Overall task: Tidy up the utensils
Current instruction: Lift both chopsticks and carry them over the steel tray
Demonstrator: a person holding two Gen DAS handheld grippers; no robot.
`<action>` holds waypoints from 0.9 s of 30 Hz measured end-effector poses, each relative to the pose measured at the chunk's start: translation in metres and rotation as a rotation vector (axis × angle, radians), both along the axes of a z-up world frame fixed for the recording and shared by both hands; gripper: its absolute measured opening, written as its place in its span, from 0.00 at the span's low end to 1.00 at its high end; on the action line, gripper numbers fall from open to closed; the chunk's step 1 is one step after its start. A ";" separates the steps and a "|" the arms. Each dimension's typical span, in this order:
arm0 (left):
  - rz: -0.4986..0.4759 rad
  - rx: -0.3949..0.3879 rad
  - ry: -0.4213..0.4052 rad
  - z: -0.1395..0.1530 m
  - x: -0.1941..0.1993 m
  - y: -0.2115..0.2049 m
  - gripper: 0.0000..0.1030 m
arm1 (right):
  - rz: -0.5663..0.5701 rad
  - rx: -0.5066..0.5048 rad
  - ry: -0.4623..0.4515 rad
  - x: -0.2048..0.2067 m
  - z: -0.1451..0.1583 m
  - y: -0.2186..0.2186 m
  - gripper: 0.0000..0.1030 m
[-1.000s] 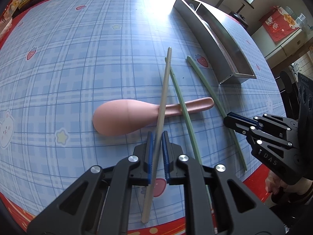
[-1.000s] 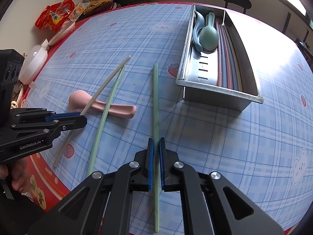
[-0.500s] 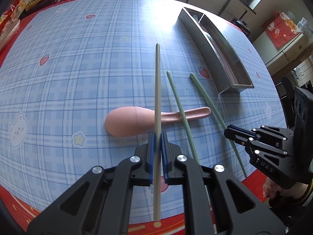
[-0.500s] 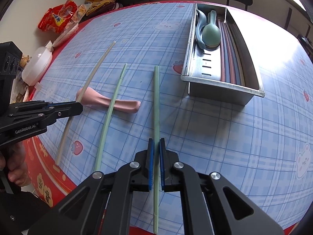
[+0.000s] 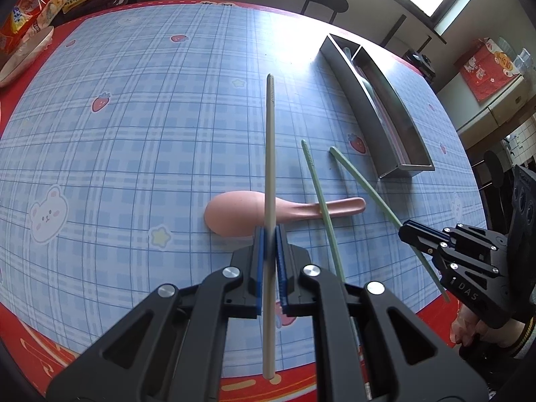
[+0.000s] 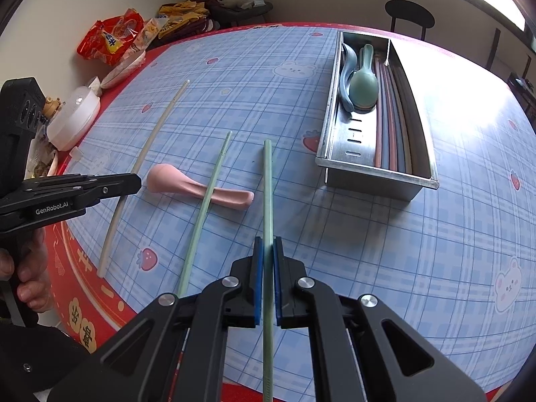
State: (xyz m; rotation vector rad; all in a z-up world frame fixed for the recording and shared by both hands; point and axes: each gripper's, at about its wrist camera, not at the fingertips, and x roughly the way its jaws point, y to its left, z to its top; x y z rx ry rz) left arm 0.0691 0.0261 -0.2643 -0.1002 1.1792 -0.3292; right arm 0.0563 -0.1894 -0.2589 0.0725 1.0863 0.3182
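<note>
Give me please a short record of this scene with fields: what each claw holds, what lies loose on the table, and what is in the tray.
left claw: shut on the beige chopstick
right claw: shut on a green chopstick
loose on the table: second green chopstick, lying across the pink spoon
metal tray: two spoons in one compartment, several chopsticks in the other

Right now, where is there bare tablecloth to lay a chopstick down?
Bare tablecloth lies between the metal tray and the near table edge, and beyond the pink spoon toward the snack bags. It is crowded around the spoon, where a green chopstick crosses its handle.
</note>
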 end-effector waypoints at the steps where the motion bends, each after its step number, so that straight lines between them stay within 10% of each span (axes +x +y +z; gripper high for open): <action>1: 0.002 -0.002 0.001 0.001 -0.001 0.002 0.11 | 0.004 -0.001 -0.005 0.000 0.001 0.000 0.06; 27: 0.034 -0.001 0.008 0.024 0.020 0.004 0.11 | -0.151 0.009 -0.123 -0.001 0.044 -0.047 0.06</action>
